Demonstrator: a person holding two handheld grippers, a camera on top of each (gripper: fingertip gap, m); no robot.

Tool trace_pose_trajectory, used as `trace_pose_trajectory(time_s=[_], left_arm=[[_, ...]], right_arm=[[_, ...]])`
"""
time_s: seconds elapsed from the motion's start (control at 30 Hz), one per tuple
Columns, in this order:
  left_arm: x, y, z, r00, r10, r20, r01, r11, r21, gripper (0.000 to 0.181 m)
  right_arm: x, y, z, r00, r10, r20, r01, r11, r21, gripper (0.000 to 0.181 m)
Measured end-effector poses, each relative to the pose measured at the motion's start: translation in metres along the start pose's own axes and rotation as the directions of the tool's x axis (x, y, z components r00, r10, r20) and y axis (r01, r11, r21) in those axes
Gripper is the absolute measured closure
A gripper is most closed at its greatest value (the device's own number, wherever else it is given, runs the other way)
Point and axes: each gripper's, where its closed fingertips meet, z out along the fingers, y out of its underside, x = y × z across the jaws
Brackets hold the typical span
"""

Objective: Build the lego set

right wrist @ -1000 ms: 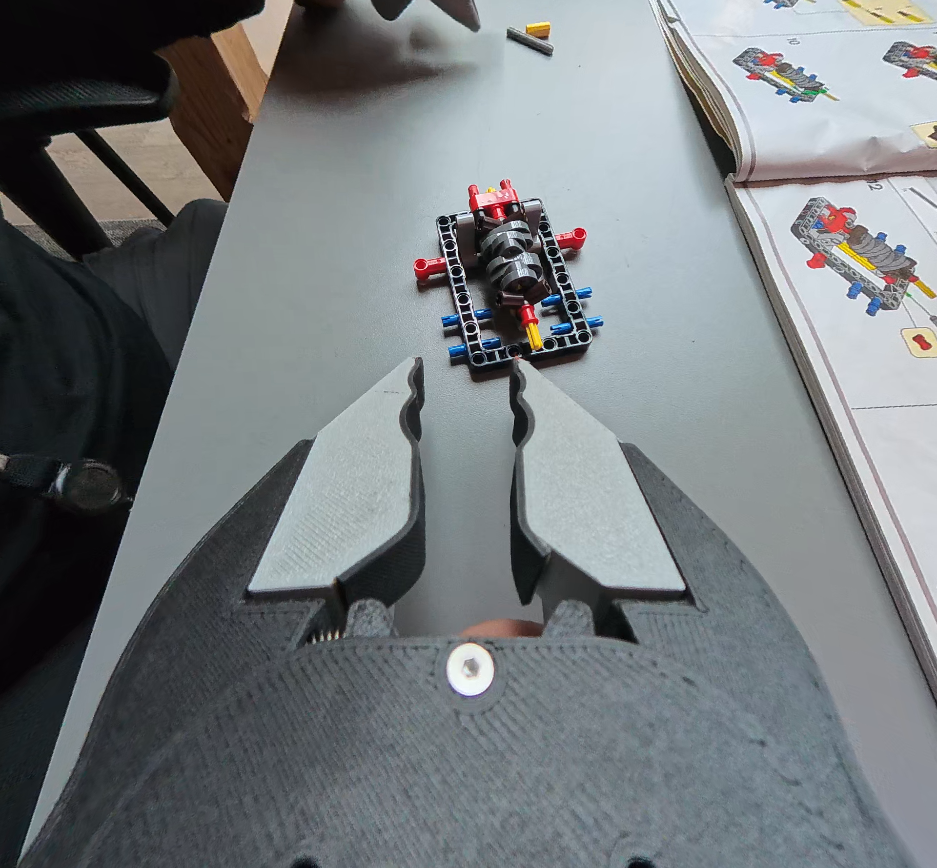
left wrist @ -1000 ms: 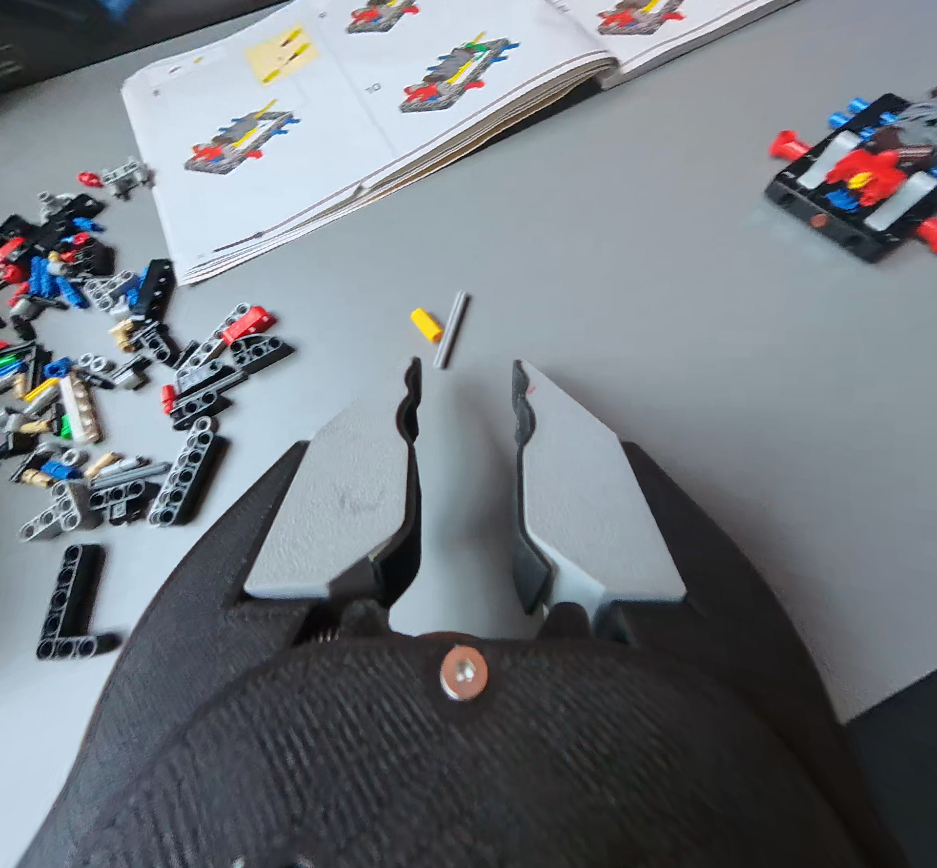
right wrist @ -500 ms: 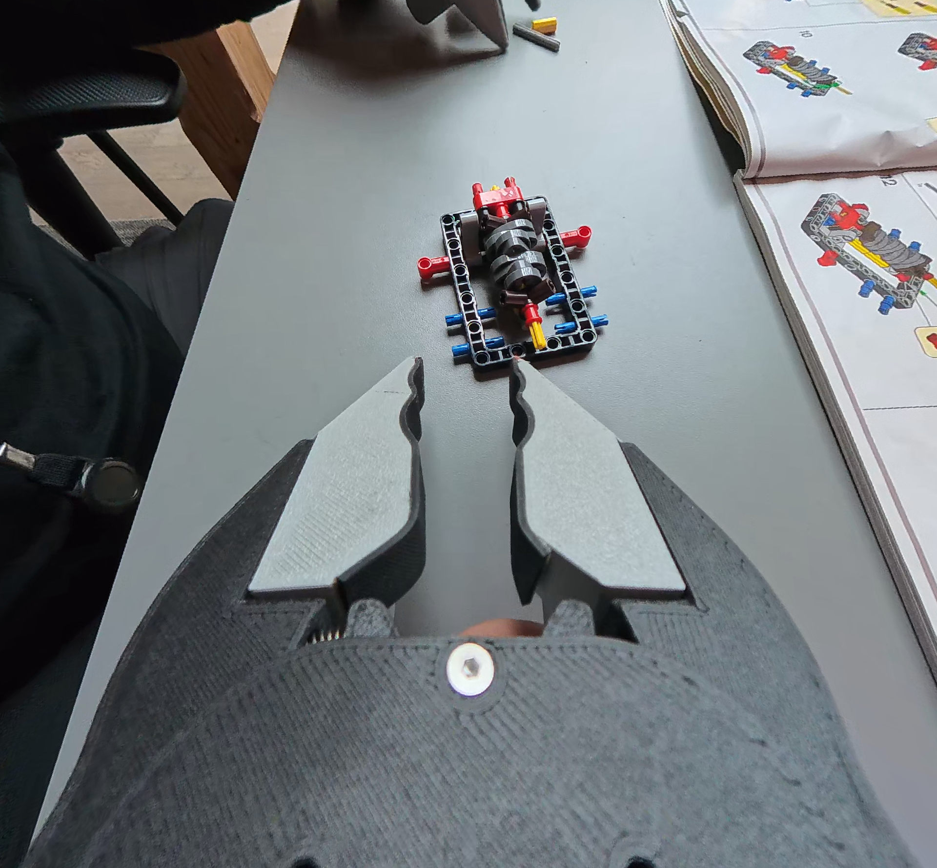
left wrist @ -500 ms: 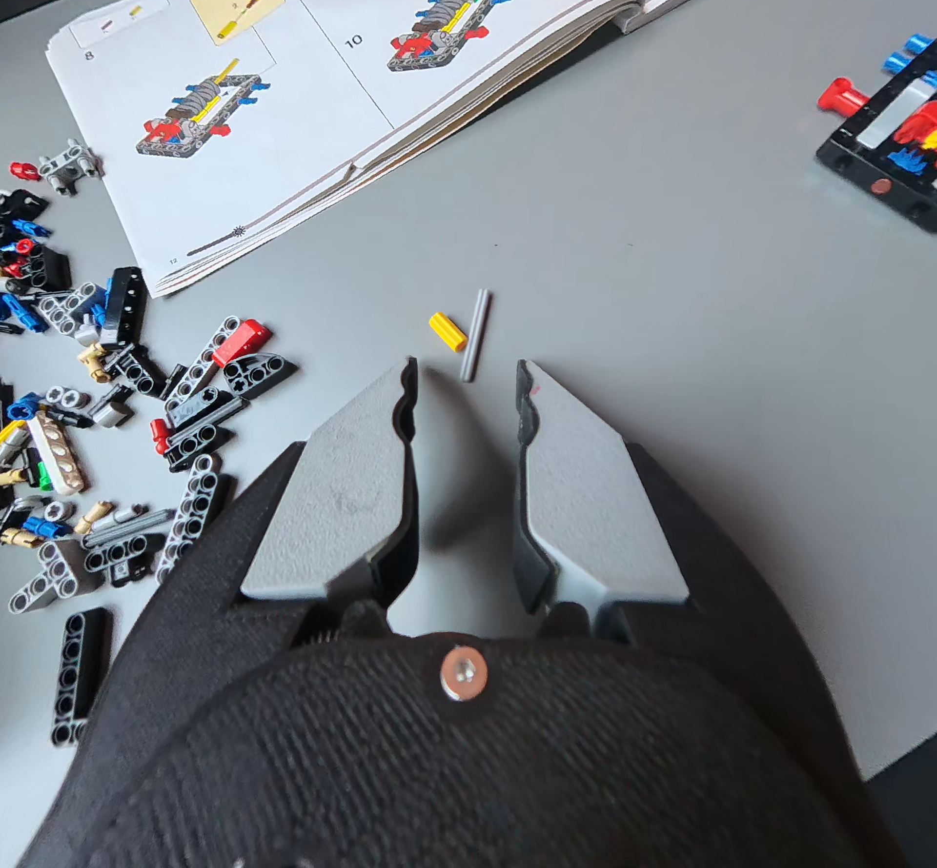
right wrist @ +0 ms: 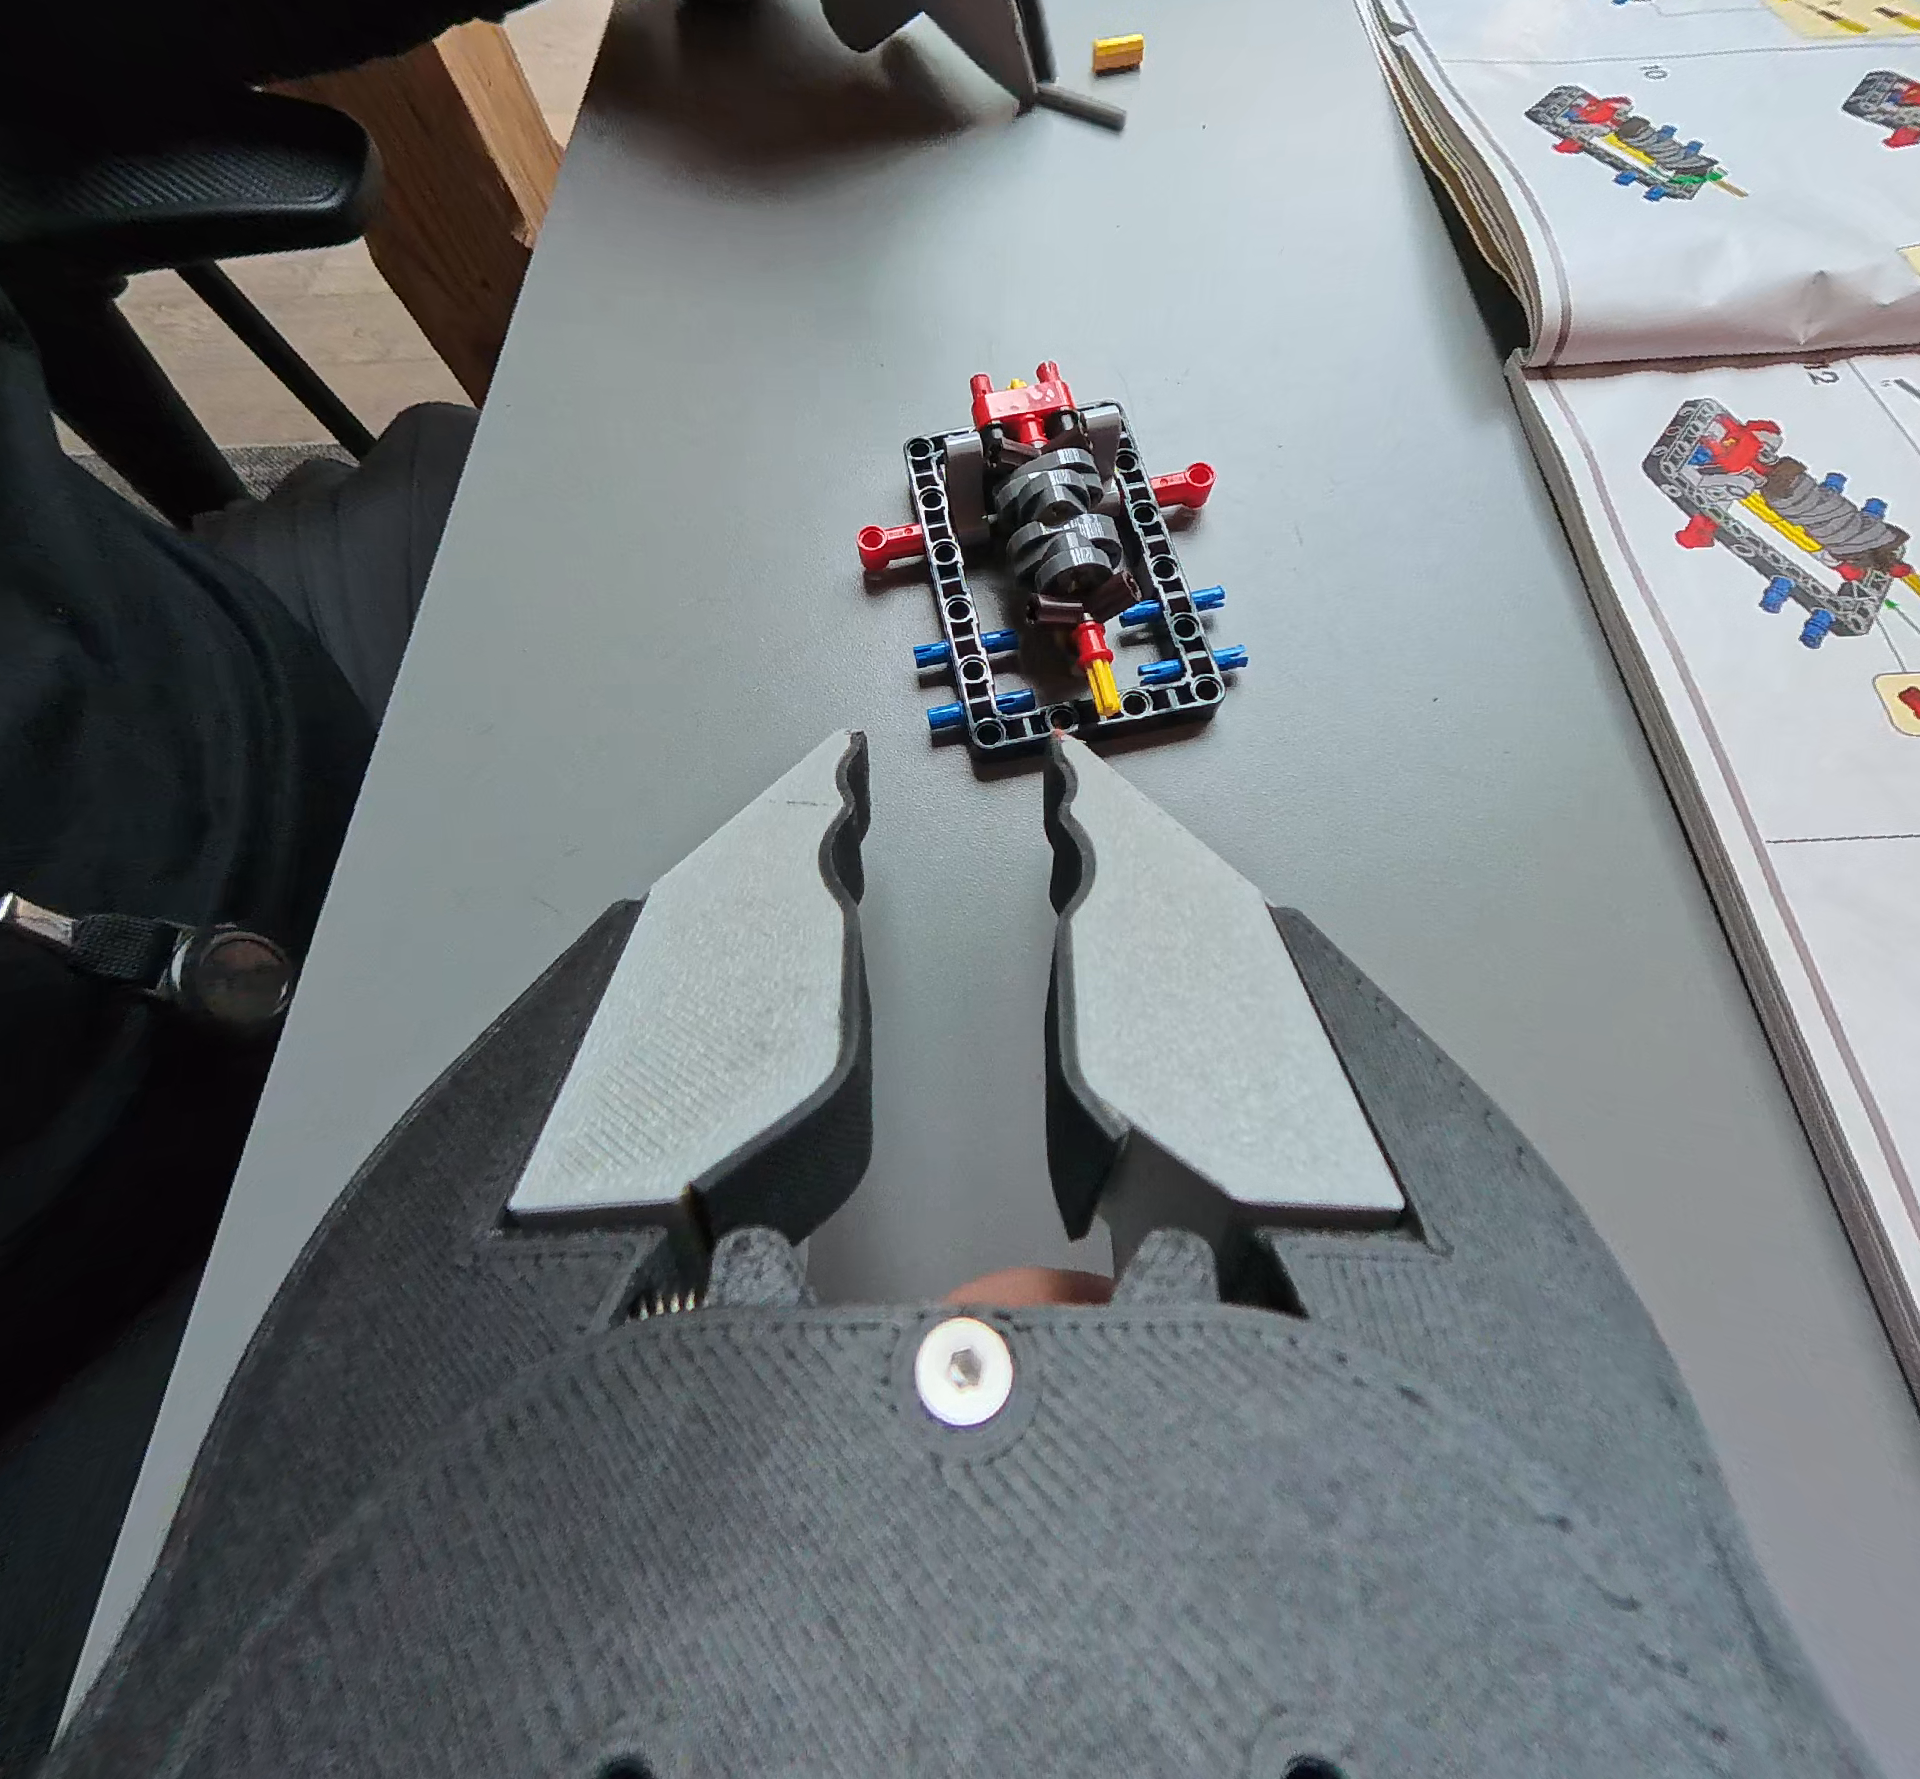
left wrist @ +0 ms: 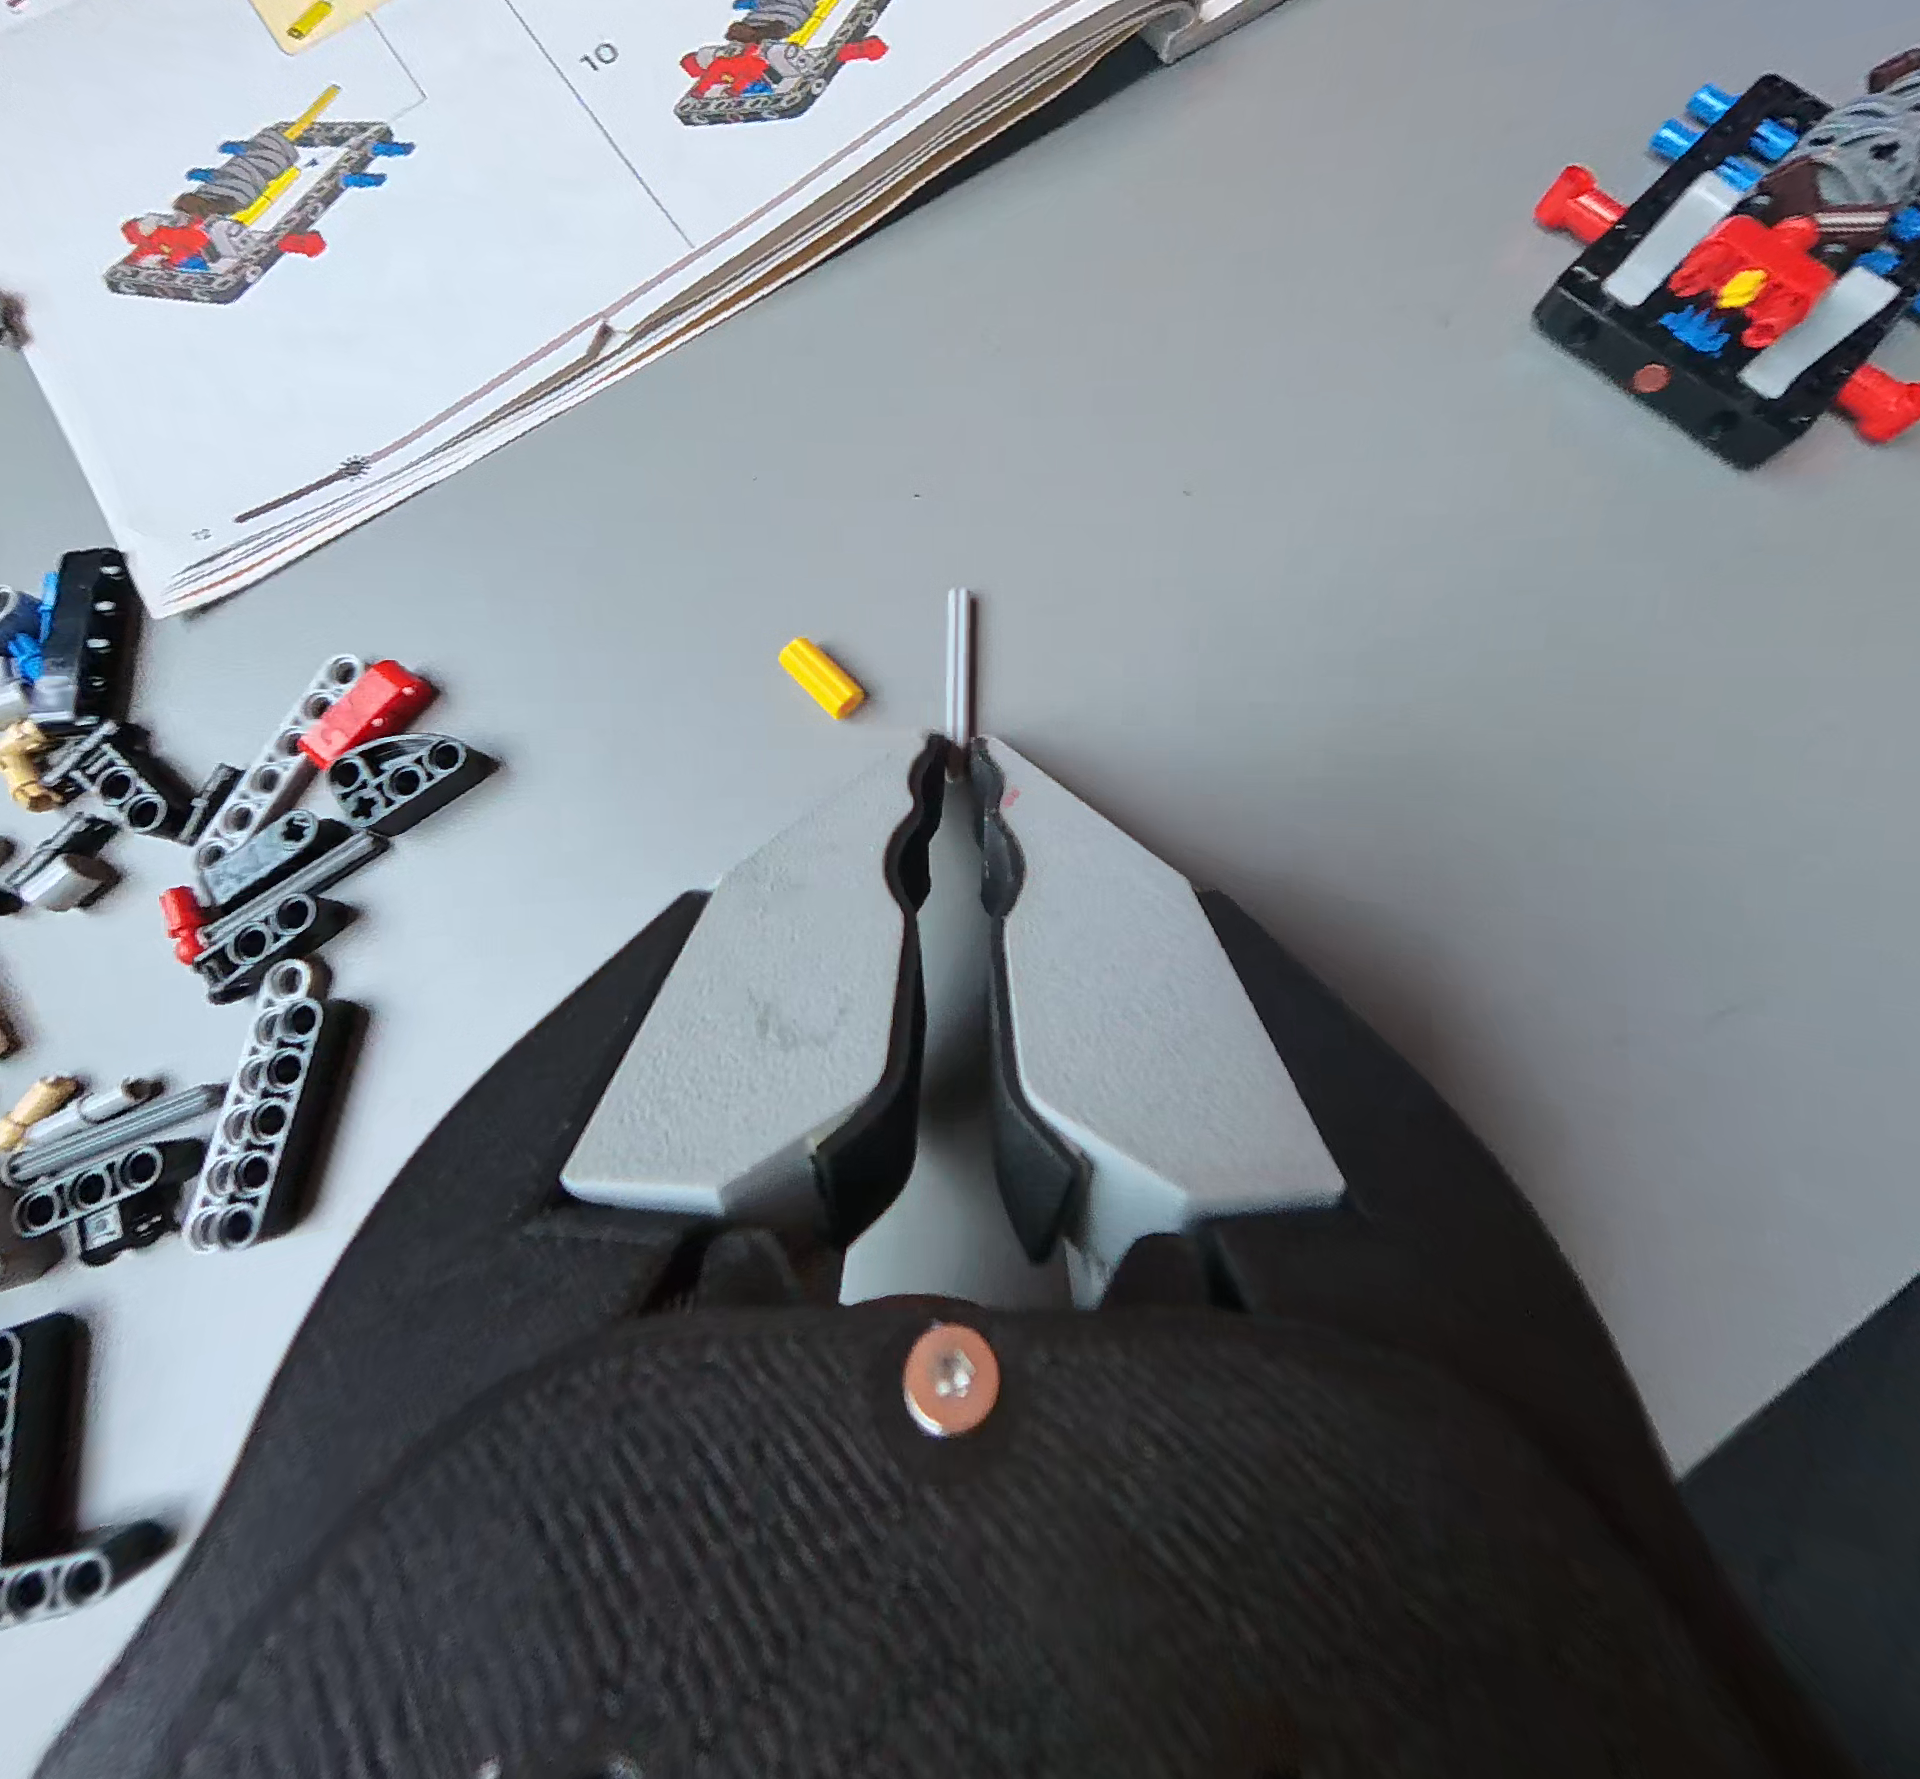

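My left gripper (left wrist: 958,755) is shut on the near end of a thin grey axle (left wrist: 958,654) that lies on the grey table; it also shows far off in the right wrist view (right wrist: 1034,82), pinching the axle (right wrist: 1086,106). A small yellow piece (left wrist: 821,678) lies just left of the axle, apart from it. The part-built model (right wrist: 1060,576), a black frame with grey discs, red and blue pins and a yellow axle, sits just beyond my right gripper (right wrist: 956,758), which is open and empty. The model also shows at the right edge of the left wrist view (left wrist: 1756,275).
An open instruction booklet (left wrist: 416,171) lies at the far side, also along the right in the right wrist view (right wrist: 1714,171). A pile of loose black, grey and red pieces (left wrist: 239,898) lies to the left. The table's edge (right wrist: 436,586), a chair and a person's legs are left. My right fingertips sit around 25 cm from my left ones.
My left gripper moved forward over the grey axle and shut on its near end. The right gripper has barely moved and stays open.
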Motion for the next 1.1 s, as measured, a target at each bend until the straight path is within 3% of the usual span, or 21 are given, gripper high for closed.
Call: trace_pose_trajectory(time_s=[0.4,0.47,0.67,1.1], left_arm=[[0.099,-0.018,0.018,0.956,0.193,-0.221,-0.192,0.981,0.022,0.179],[0.106,-0.020,0.020,0.950,0.211,-0.232,-0.211,0.977,0.027,0.178],[0.119,-0.023,0.020,0.932,0.211,-0.295,-0.209,0.977,0.039,0.138],[0.141,-0.065,0.044,0.883,0.330,-0.333,-0.329,0.942,0.064,0.136]], right_arm=[[0.002,-0.002,-0.002,1.000,0.009,-0.010,-0.009,1.000,0.017,0.151],[0.003,-0.002,-0.002,1.000,0.007,-0.019,-0.007,1.000,0.014,0.151],[0.007,0.001,0.001,0.999,0.010,-0.049,-0.010,1.000,-0.010,0.149],[0.028,-0.010,0.003,0.992,-0.016,-0.129,0.020,0.999,0.030,0.156]])
